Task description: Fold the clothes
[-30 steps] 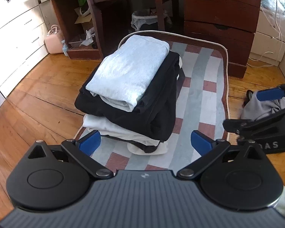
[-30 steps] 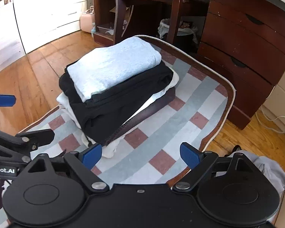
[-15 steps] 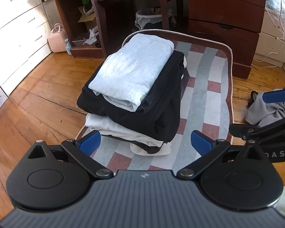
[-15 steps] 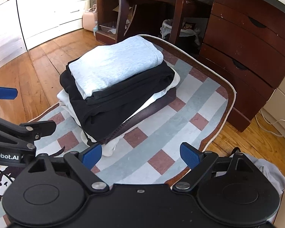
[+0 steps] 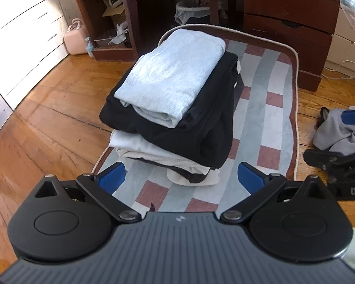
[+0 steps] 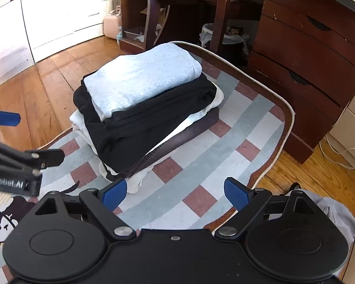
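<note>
We've got both grippers hovering over the rug (image 5: 267,108), and neither one has anything in it. Our left gripper (image 5: 181,178) sits at the bottom of its own frame with the blue fingers (image 5: 112,177) spread wide, nothing between them but striped rug. Same story for our right gripper (image 6: 175,193): jaws wide apart, empty, low in the frame. The stack of folded clothes (image 5: 175,108) sits dead centre in both views, resting on the rug, well clear of both sets of fingertips. On top is a light grey folded piece (image 5: 170,80), under it a black garment (image 5: 201,137), then white layers (image 6: 82,127) and a dark brownish one (image 6: 191,130) at the bottom. Off at the right edge of the left wrist view there's a crumpled grey garment (image 5: 340,132) lying on the wood floor (image 5: 47,123), just beside the rug's edge; the right wrist camera catches it in its lower right corner, partly hidden behind the gripper body. Dark wooden drawers (image 6: 303,54) fill the upper right, and white drawers (image 5: 19,35) the upper left.
</note>
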